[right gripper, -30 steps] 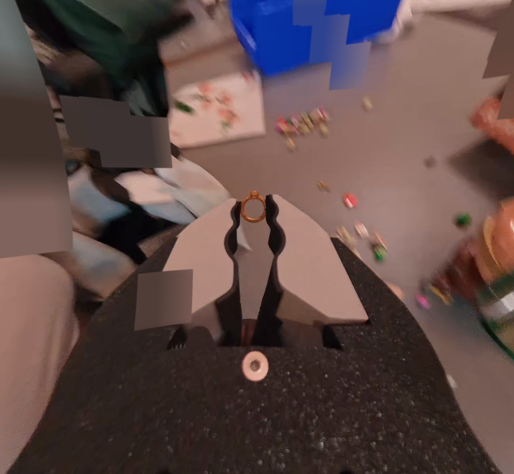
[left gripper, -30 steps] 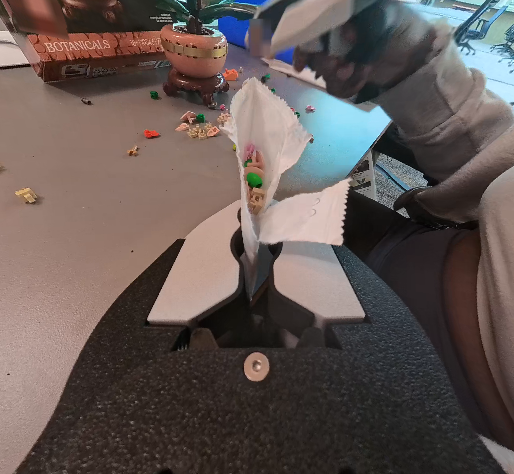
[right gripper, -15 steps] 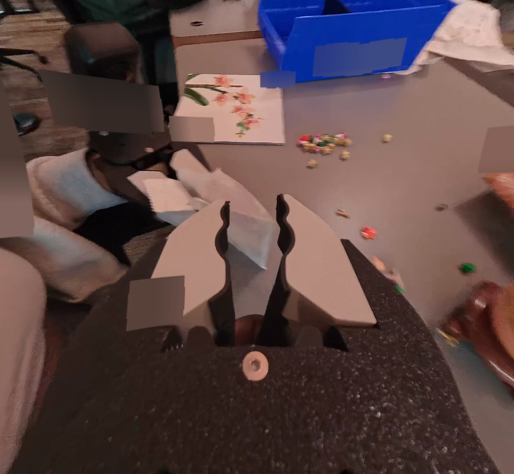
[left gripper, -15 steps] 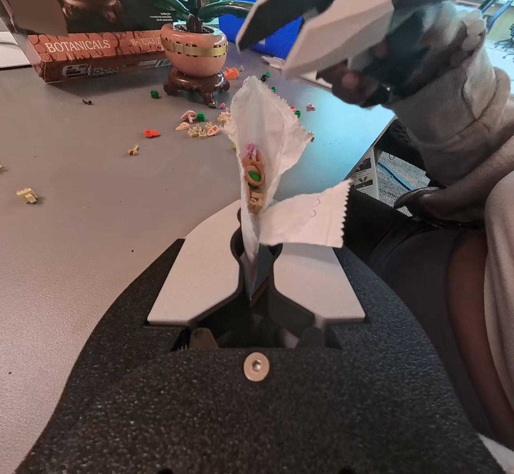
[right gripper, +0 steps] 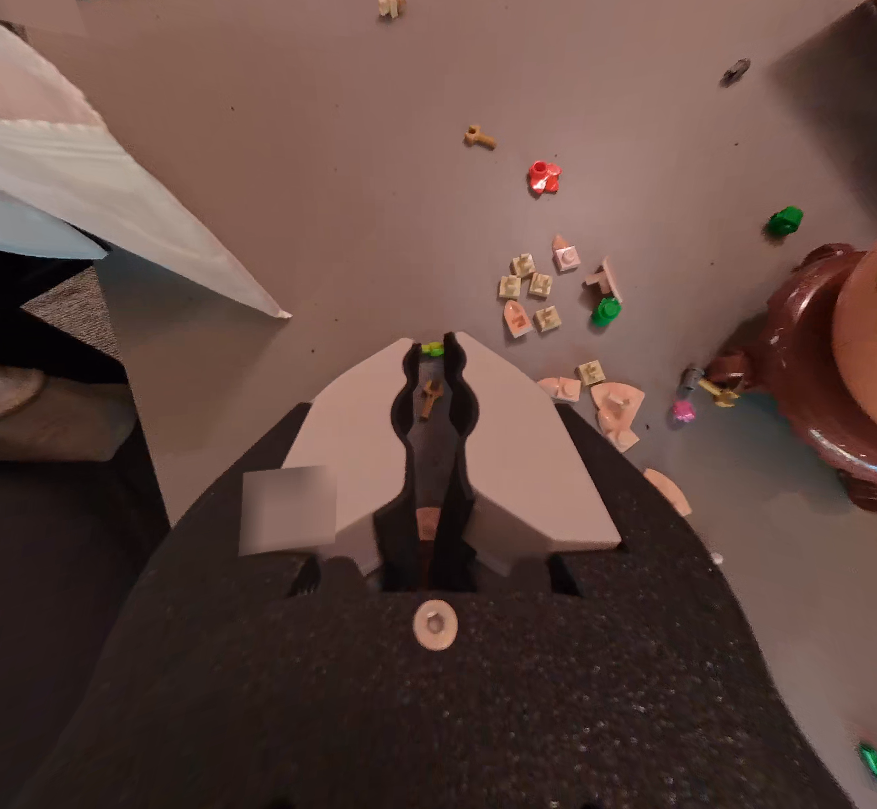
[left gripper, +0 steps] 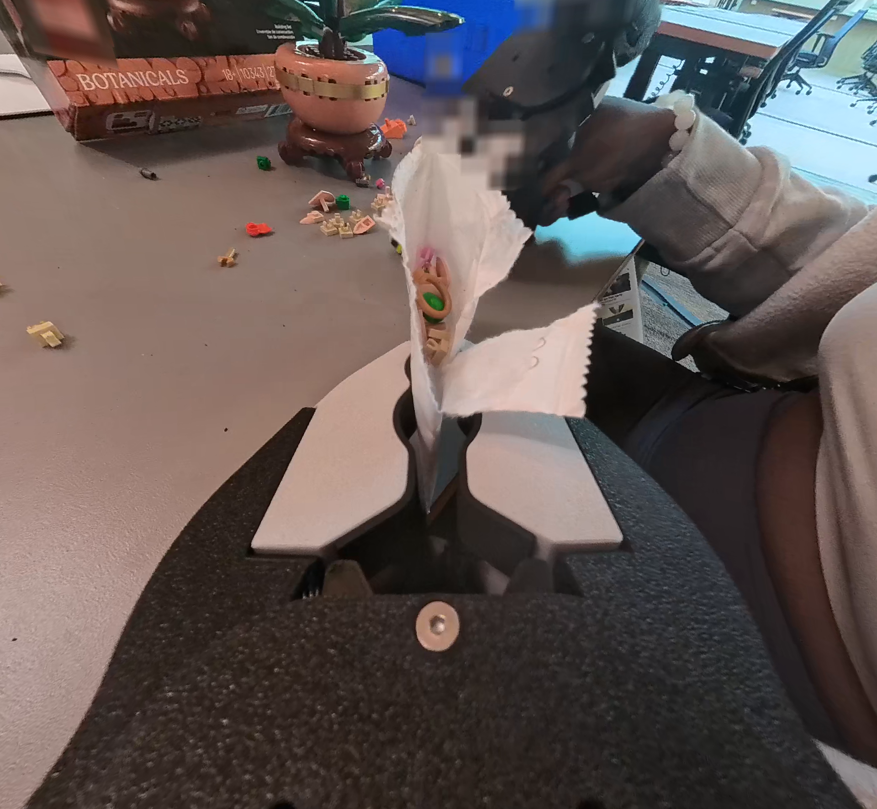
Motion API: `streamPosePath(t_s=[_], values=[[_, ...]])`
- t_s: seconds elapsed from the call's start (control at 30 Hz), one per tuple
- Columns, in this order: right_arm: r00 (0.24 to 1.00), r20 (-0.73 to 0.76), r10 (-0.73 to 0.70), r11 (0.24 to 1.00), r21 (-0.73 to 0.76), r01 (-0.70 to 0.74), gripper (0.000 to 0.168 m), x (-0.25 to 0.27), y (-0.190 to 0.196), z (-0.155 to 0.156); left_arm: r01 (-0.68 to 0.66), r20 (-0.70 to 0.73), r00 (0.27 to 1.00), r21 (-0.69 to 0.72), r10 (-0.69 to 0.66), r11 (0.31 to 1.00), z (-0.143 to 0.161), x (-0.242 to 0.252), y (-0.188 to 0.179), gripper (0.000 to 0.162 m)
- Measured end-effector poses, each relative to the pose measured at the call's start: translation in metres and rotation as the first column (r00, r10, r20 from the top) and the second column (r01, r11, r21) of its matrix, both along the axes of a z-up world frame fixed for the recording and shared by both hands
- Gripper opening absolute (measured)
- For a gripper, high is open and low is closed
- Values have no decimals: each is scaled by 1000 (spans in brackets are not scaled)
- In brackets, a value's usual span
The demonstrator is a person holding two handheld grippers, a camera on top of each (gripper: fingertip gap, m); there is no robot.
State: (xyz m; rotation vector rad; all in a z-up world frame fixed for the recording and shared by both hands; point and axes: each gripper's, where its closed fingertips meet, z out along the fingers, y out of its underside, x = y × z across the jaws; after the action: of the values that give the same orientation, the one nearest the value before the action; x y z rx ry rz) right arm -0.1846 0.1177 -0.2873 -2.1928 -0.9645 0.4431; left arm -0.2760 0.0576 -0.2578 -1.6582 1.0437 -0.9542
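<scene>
The left gripper (left gripper: pixel 434 411) is clamped on the lower end of a torn white paper bag (left gripper: pixel 446 264) with serrated edges, held upright above the grey tabletop (left gripper: pixel 142 359). The bag is open along one side and contains small tan rings and a green round piece (left gripper: pixel 432 300); a loose flap of the bag folds out to the right.

The right gripper (right gripper: pixel 434 345) points down at the tabletop with its jaws drawn close but a narrow gap left between them. A small lime-green piece (right gripper: pixel 432 348) sits at the tips; whether it is pinched cannot be told. A tan peg-shaped piece (right gripper: pixel 431 397) shows in the gap between the fingers.

Just right of the right gripper lies a cluster of tan square studs (right gripper: pixel 527 286), with a green round stud (right gripper: pixel 605 312) and a red flower-shaped piece (right gripper: pixel 545 176) nearby. A brick-built pink plant pot on a brown stand (left gripper: pixel 332 89) stands farther back, before a printed dark cardboard box (left gripper: pixel 156 84).
</scene>
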Motion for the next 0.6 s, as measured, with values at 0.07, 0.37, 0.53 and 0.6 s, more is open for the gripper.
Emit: streamPosePath(t_s=[0.07,0.37,0.53,0.6], values=[[1000,-23,-5,1000,-22,5,8,0,-1,0,1,1,1000,0,-1,1000,0,0,0,11],[986,-165,15,999,48,-8,8,-13,-7,41,-1,-3,1000,5,1,1000,0,0,0,11],[935,-277,219,961,225,-159,8,-73,-43,106,-1,-4,1000,4,2,1000,-1,0,0,11],[946,-212,246,952,234,-195,8,-84,-48,99,-3,-7,1000,6,3,1000,-1,0,0,11]])
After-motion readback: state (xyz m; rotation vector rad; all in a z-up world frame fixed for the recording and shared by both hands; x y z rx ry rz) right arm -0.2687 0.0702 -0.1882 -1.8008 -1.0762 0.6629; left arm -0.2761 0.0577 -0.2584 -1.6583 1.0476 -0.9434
